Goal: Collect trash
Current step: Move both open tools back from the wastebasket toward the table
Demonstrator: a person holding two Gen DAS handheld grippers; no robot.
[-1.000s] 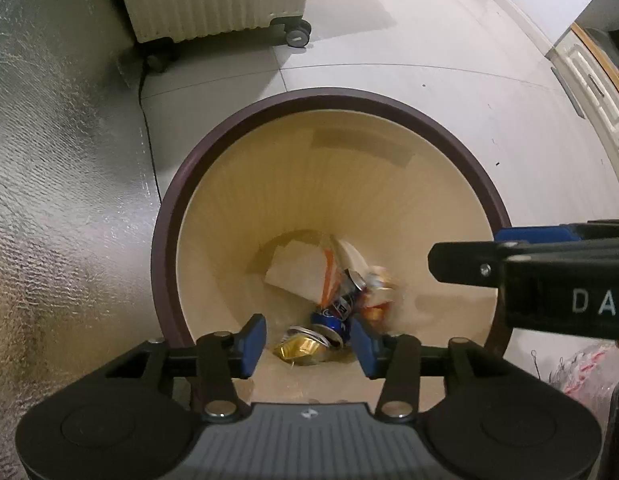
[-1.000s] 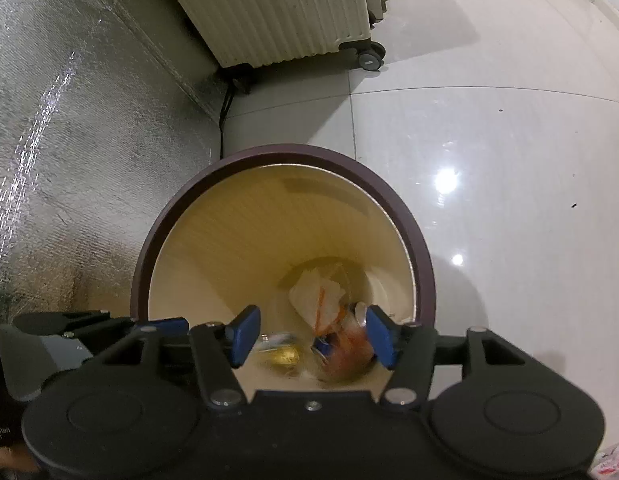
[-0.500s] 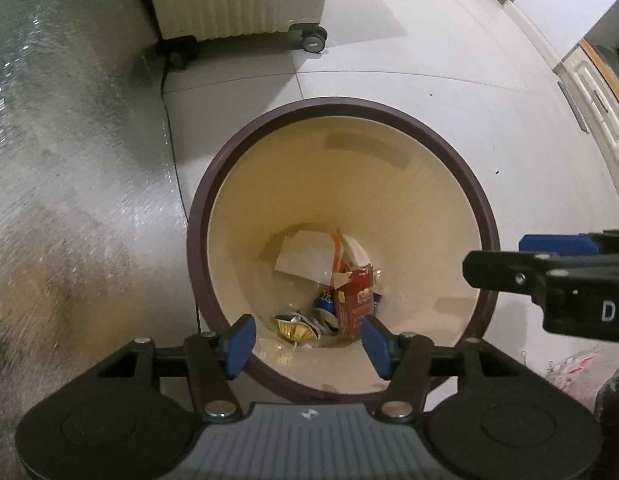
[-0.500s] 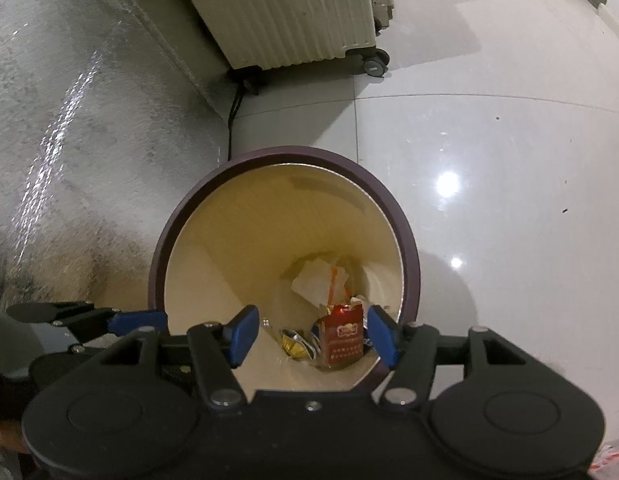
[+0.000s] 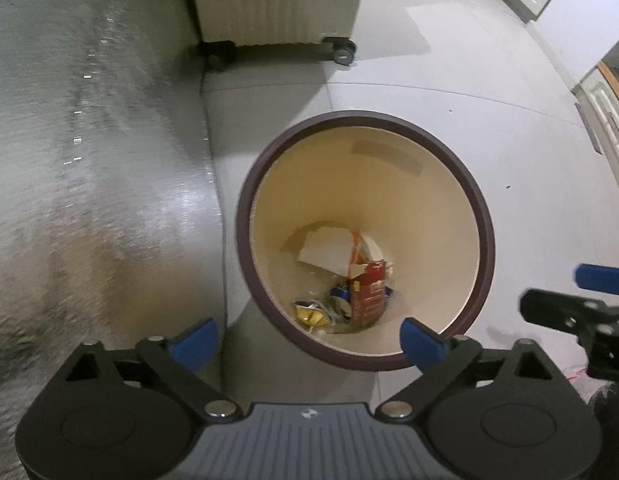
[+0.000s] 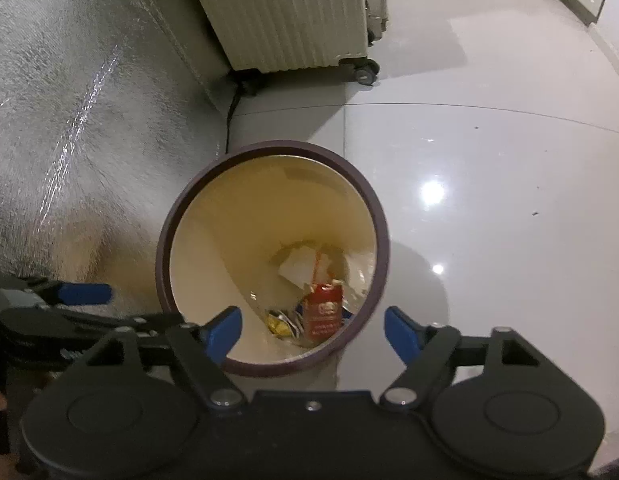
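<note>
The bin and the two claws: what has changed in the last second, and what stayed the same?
Both claws have pulled up and away from the bin, which now looks smaller. The left claw and right claw have just been opening wider, nothing between them. A red box now lies still on the trash; a second ago it was a falling blur. The bin and the white suitcase stayed put.

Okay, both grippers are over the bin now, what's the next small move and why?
Probably lift both away from the bin and look for more trash. The left hand-held gripper and right hand-held gripper have just been opening and are empty, and the red packet already lies at the bottom with the other litter.
</note>
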